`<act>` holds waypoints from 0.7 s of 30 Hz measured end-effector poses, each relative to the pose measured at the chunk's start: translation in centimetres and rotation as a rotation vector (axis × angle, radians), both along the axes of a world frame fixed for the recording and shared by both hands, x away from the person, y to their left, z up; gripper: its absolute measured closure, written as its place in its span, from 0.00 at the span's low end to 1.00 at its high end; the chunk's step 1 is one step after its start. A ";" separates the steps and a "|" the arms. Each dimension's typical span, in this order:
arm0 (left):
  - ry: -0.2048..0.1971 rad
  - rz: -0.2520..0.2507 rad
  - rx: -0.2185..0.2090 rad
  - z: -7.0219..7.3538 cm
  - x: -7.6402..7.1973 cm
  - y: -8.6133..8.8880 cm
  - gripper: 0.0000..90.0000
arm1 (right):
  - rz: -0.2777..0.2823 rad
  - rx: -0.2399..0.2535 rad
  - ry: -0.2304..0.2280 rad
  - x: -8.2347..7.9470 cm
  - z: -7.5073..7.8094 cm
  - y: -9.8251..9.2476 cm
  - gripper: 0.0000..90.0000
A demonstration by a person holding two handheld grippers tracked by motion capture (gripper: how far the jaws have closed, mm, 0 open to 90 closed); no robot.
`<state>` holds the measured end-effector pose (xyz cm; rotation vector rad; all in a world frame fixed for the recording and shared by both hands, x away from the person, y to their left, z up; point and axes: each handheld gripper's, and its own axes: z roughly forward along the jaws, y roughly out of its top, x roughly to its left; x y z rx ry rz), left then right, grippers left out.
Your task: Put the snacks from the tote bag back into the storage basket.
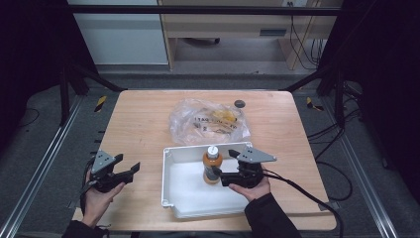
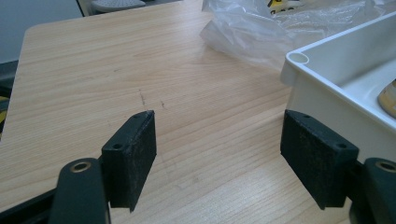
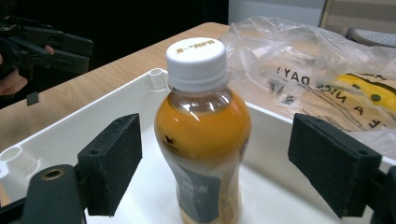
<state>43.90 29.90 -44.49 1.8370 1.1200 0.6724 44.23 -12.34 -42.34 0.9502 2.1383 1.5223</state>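
A small bottle of orange drink with a white cap (image 1: 212, 166) (image 3: 203, 126) stands upright in a white plastic tray (image 1: 173, 196) (image 3: 116, 100) at the table's front middle. My right gripper (image 1: 221, 166) (image 3: 229, 165) is open around the bottle, with a gap between each pad and the bottle's sides. My left gripper (image 1: 130, 166) (image 2: 219, 163) is open over bare wood, just left of the tray's wall (image 2: 317, 100), holding nothing.
A crumpled clear plastic bag with yellow print (image 1: 210, 121) (image 2: 252, 28) (image 3: 327, 70) lies behind the tray. A small dark round disc (image 1: 239, 103) sits near the table's far edge. Bare wood (image 1: 138, 124) spreads to the left of the bag and tray.
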 end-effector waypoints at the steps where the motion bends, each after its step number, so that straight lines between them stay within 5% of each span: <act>1: 0.000 -0.001 -0.001 0.0 0.0 0.0 0.30 | -0.002 0.006 0.002 -0.1 0.0 -0.3 0.20; 7: 0.000 -0.002 -0.001 0.0 0.0 0.0 0.30 | -0.019 0.014 0.006 -0.6 0.0 -2.4 0.20; 21: -0.001 -0.002 0.000 0.0 0.0 0.1 0.30 | -0.176 0.046 0.017 -0.1 0.0 -8.9 0.18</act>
